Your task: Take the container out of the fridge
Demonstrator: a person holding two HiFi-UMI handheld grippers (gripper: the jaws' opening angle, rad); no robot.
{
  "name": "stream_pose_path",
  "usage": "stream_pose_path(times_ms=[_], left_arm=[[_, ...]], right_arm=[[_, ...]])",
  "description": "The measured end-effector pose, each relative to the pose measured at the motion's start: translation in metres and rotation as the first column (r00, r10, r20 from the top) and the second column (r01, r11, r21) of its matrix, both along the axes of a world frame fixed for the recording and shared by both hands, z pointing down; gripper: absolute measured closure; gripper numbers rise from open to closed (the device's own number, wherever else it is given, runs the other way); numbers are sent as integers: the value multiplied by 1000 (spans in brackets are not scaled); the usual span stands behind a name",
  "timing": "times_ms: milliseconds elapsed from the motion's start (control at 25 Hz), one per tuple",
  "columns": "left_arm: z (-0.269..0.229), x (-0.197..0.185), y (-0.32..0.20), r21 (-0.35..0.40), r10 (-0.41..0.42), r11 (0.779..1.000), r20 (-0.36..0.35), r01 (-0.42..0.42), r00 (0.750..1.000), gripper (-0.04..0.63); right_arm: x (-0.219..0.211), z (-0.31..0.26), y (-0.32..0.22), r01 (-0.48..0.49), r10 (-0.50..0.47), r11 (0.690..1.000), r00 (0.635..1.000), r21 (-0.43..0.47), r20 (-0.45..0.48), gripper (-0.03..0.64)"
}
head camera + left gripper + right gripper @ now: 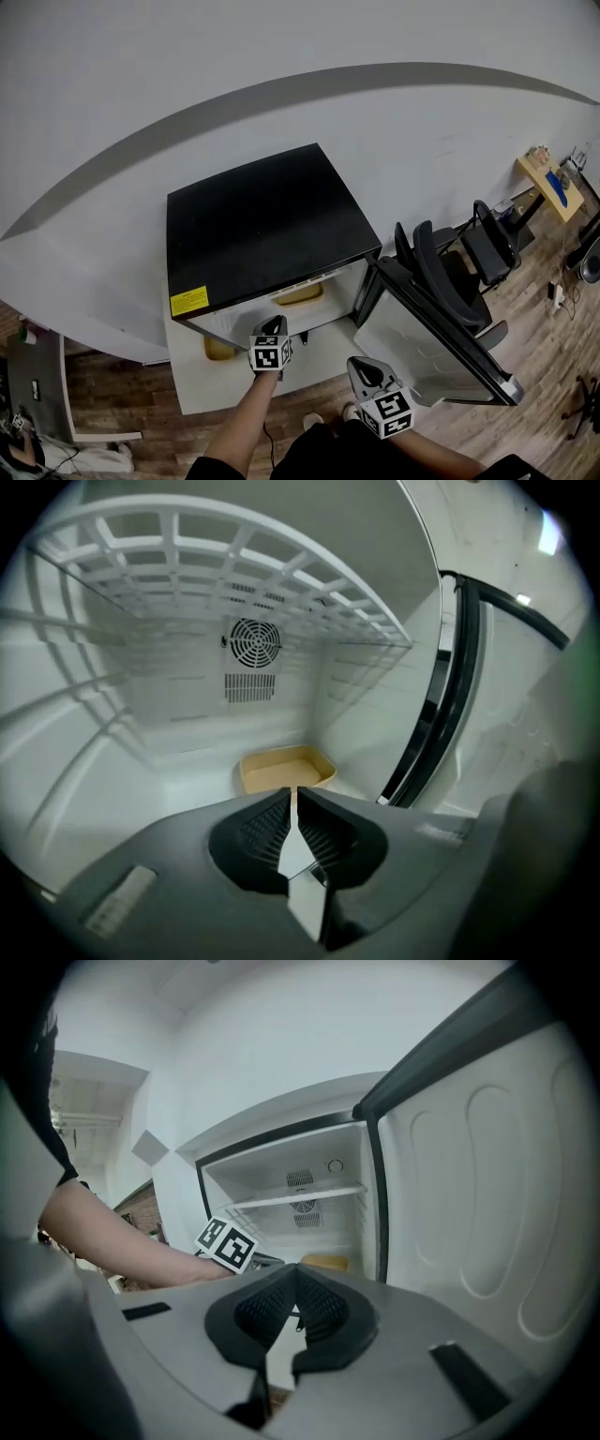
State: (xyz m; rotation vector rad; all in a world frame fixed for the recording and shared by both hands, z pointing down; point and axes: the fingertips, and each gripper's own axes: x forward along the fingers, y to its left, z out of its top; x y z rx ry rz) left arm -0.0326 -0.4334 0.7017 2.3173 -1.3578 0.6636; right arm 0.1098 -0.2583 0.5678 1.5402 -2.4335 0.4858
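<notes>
A shallow yellow container (pixel 286 769) lies on the floor of the open black mini fridge (pixel 262 225), below the white wire shelf (pixel 234 555). It also shows in the head view as the container (pixel 298 294) and in the right gripper view as the container (pixel 325 1262). My left gripper (pixel 293 794) is at the fridge mouth, shut and empty, a short way in front of the container and pointing at it. My right gripper (pixel 295 1269) hangs back outside the fridge beside the open door (pixel 422 347), its jaws together with nothing between them.
The fridge door stands swung wide to the right. A round fan vent (pixel 255 644) is on the back wall. Black office chairs (pixel 469 253) stand behind the door. A second yellowish patch (pixel 220 350) shows low at the fridge's left front. The floor is wood.
</notes>
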Motion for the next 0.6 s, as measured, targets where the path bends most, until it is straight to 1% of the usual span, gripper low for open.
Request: stream_pose_path(times_ms=[120,200,360,520,600], left_arm=[[15,8,-8,-9,54,999,53,-54,997,575],[22,14,-14,1,90,996,85,-90,992,572],[29,22,-25,34,172,983,163,-179,972,558],[46,28,-30,1,241,969,220,-247,945,483],[52,32,-31,-13,282,957,248,-288,927,452]], right_arm=[[3,3,-5,-7,7,1000,1000,-11,-10,621],[7,6,-7,-18,18,1000,1000,-19,-22,621],[8,10,-11,-44,43,998,999,-45,-15,621],[11,10,-20,-70,69,996,998,-48,-10,621],[11,12,-24,-73,72,996,997,-51,-15,621]])
